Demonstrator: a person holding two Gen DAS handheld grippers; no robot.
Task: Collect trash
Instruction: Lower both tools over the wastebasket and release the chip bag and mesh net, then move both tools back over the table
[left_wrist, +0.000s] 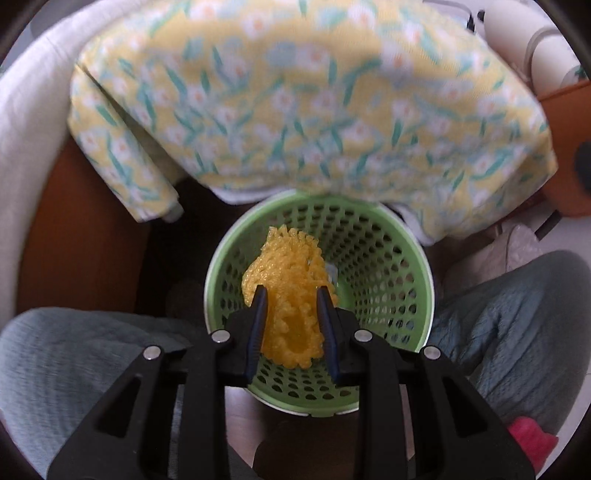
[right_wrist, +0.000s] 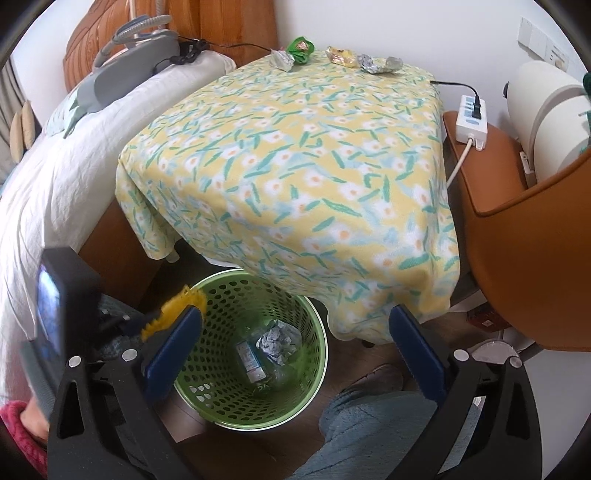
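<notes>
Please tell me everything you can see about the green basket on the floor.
The green basket is round, seemingly plastic, its wall pierced with small holes, with a smooth rim. It stands upright on the floor, partly under the flowered tablecloth. Inside lie crumpled paper and a small packet. The left gripper holds yellow foam netting over it.

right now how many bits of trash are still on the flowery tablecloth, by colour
silver wrappers: 3
green wrapper: 1
yellow wrapper: 1
total: 5
</notes>
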